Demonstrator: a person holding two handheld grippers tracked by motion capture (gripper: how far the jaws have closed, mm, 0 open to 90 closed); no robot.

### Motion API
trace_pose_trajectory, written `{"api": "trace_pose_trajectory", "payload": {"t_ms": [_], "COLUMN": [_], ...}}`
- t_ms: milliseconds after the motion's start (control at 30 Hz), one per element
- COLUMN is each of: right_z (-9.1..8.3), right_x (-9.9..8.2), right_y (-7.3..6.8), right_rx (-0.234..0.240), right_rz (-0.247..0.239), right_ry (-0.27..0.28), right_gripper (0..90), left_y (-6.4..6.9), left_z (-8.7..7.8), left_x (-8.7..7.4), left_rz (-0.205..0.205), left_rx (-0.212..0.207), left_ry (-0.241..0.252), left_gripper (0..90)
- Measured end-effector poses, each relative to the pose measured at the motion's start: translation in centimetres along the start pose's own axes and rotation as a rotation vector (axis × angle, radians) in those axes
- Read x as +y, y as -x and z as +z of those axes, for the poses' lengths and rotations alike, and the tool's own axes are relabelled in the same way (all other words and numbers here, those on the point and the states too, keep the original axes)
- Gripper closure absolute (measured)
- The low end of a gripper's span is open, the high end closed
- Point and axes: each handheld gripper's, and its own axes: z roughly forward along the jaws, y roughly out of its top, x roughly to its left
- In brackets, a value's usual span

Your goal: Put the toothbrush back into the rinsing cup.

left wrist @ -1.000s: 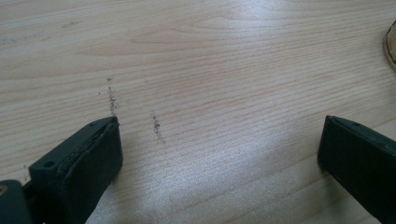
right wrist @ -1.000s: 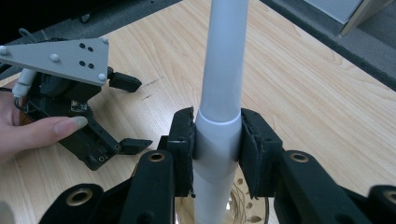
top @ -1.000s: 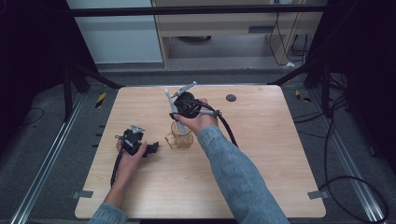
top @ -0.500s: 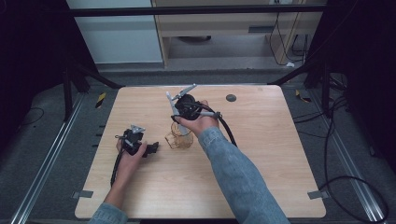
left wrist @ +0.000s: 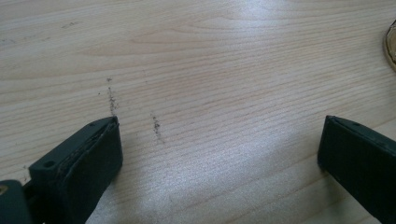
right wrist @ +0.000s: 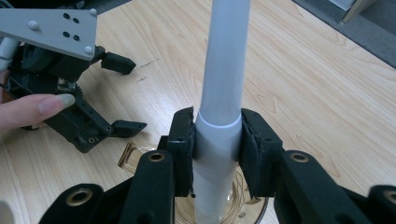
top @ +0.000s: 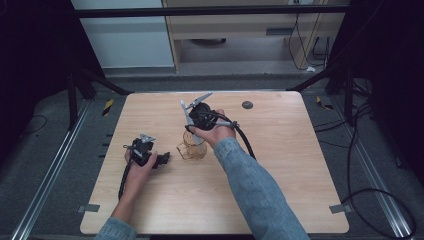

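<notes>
A white plastic tube [right wrist: 224, 70] stands upright with its lower end inside an amber glass cup [top: 191, 150] near the table's middle. My right gripper [right wrist: 215, 135] is shut on the tube, one pad pressing on each side just above the cup's rim [right wrist: 128, 157]. In the high view the right gripper [top: 196, 136] points down over the cup. My left gripper [top: 162, 159] rests low on the table to the cup's left, held in a hand, jaws wide apart. Bare wood lies between the left gripper's [left wrist: 219, 144] pads.
A small dark round disc [top: 247, 105] lies on the wooden table [top: 280, 165] toward the back right. Black cables trail from both grippers across the tabletop. The left gripper [right wrist: 123, 93] with its grey plate [right wrist: 51, 28] sits close beside the cup.
</notes>
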Motion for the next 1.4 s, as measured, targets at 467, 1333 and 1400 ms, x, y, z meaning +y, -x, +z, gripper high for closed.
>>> {"api": "trace_pose_trajectory", "payload": {"t_ms": [467, 1333, 1400], "right_z": [0.5, 1.4, 1.7], "right_x": [-0.2, -0.3, -0.1], "right_y": [-0.1, -0.4, -0.7], "right_rx": [0.004, 0.002, -0.003], "right_rz": [-0.008, -0.013, -0.032], "right_ry": [-0.028, -0.041, -0.043], "right_gripper": [67.4, 67.1, 67.0], "left_y": [0.0, 0.0, 0.0], "left_z": [0.0, 0.0, 0.0], "left_x": [0.0, 0.0, 0.0], "left_rz": [0.001, 0.001, 0.001], "left_rx": [0.000, 0.000, -0.001], "left_ry": [0.000, 0.000, 0.000], "left_gripper": [0.0, 0.0, 0.0]}}
